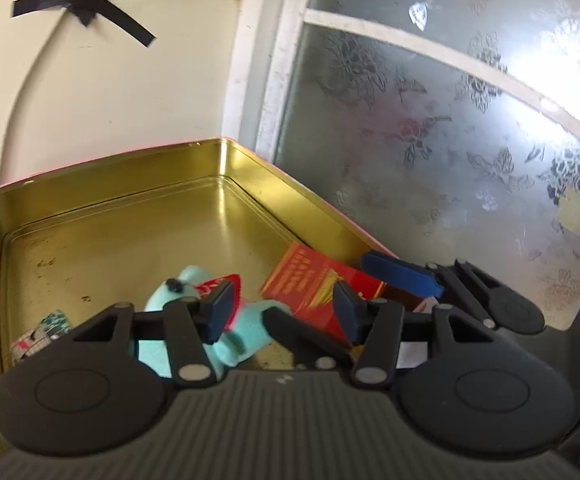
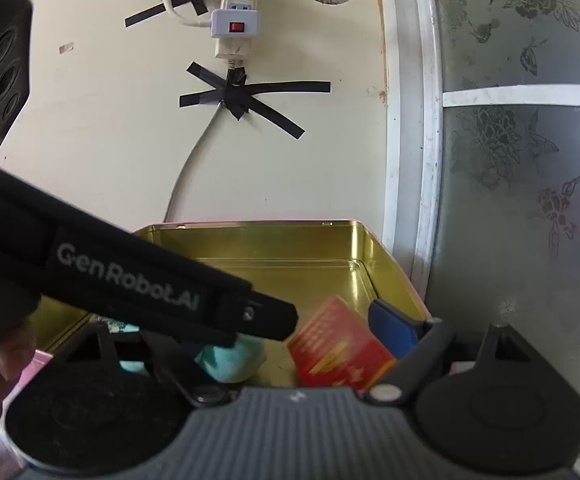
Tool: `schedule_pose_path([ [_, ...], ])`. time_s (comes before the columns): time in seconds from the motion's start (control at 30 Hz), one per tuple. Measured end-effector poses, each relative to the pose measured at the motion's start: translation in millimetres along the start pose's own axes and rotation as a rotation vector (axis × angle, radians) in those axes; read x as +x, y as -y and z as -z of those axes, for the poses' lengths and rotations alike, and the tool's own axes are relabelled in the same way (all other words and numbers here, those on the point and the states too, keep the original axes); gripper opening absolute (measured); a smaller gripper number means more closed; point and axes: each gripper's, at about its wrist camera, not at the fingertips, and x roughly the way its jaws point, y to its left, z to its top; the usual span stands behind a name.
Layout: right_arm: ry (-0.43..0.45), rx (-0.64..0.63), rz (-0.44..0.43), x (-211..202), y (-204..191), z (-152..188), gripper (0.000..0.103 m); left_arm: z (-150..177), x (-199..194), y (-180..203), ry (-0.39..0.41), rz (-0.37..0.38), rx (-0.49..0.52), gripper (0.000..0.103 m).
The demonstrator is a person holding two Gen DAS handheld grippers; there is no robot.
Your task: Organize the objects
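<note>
A gold metal tin (image 1: 101,184) stands open against the wall; it also shows in the right wrist view (image 2: 273,240). Inside lie a turquoise plush toy (image 1: 177,292), a red box (image 1: 310,284) and a small patterned item (image 1: 41,332). My left gripper (image 1: 285,310) is open over the tin's near side, its blue pads (image 1: 219,312) above the plush and the red box, holding nothing. My right gripper's right finger (image 2: 392,326) is beside the red box (image 2: 338,348); its left finger is hidden behind the left gripper's body (image 2: 129,276). The plush (image 2: 229,360) lies below.
A cream wall with taped cable (image 2: 241,96) and power strip (image 2: 237,8) rises behind the tin. A frosted flower-patterned window (image 1: 450,140) with a white frame (image 2: 410,140) stands at the right. A pink surface (image 2: 37,360) lies left of the tin.
</note>
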Motion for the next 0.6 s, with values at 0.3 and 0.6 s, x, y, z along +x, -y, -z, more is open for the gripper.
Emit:
schedule_pose_path([
  [0.3, 0.073, 0.084, -0.057, -45, -23, 7, 0.085, 23, -77, -20, 0.123, -0.095, -0.015, 0.061],
  [0.6, 0.073, 0.048, -0.124, -81, -81, 13, 0.086, 69, -135, -42, 0.106, -0.303, -0.057, 0.061],
])
